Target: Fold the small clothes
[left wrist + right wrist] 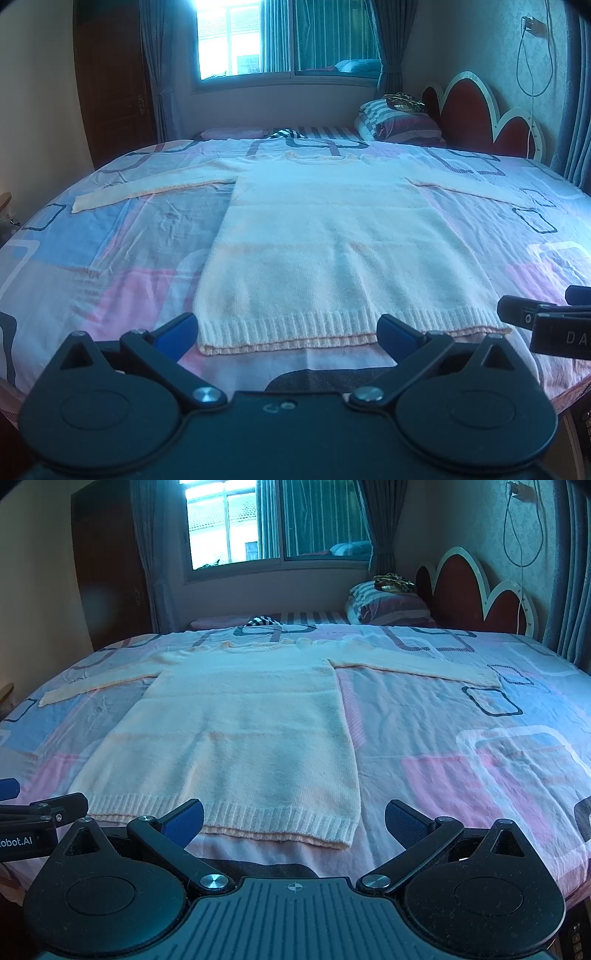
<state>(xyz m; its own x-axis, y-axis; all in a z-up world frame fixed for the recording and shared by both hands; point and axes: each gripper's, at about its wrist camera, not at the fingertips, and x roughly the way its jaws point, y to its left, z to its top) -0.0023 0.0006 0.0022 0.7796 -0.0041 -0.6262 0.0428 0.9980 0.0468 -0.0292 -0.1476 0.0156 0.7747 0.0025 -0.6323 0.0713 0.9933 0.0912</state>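
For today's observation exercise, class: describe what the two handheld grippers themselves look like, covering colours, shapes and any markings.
Both are black plastic. The left gripper and right gripper each carry two blue textured finger pads, angled link arms with silver pivot screws, and round discs at the base. The right one has a ribbed top plate with a crosshair mark. White partial lettering shows on each gripper's side. No cables or sleeves show.

Ribbed knit sweater (332,251) on smooth, creased cotton-like bedsheet (110,258)
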